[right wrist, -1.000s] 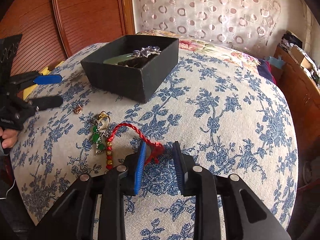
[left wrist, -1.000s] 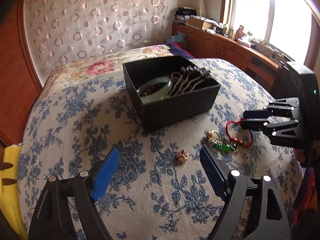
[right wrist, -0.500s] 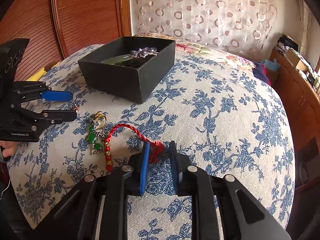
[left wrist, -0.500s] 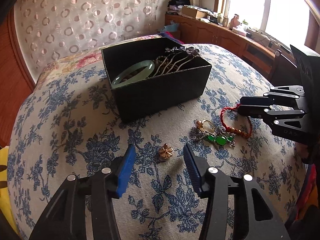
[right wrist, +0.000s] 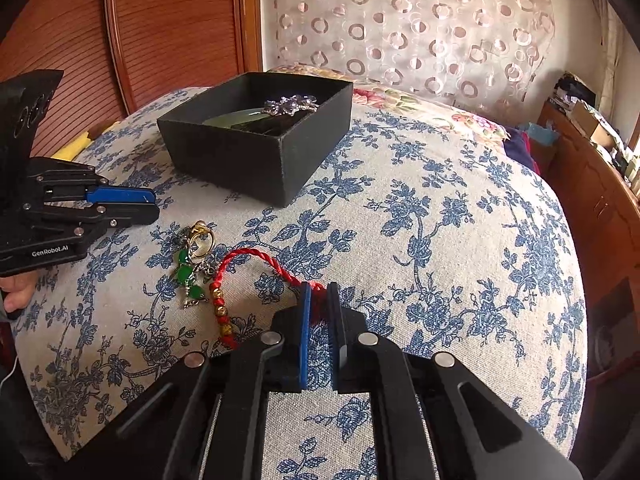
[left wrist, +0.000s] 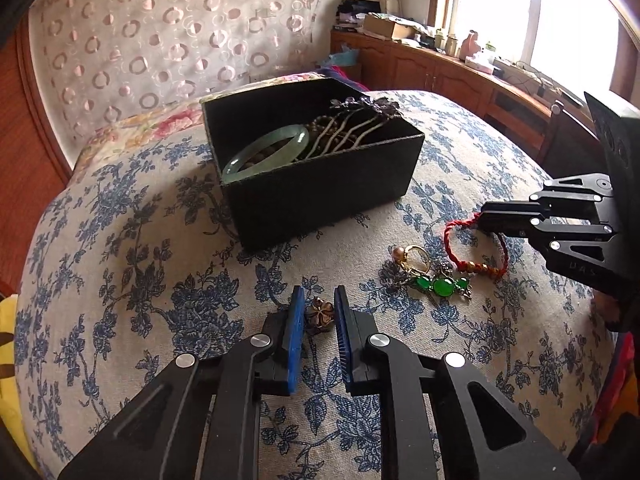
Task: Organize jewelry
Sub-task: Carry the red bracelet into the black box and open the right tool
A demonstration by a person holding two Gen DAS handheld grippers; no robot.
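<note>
A black open box on the floral bedspread holds a pale green bangle and a purple-flowered hair comb. My left gripper is shut on a small bronze flower ornament lying on the cloth. My right gripper is shut on the knot end of a red cord bracelet with gold beads; the bracelet also shows in the left wrist view. A green-stone pendant with a gold ring lies between the two grippers.
The bed carries everything. A wooden wardrobe stands behind it, a patterned curtain covers the wall, and a cluttered wooden cabinet runs under the window. A yellow item lies at the bed's left edge.
My left gripper moved forward to the flower ornament and closed its jaws on it. My right gripper closed tighter on the red bracelet's knot end.
</note>
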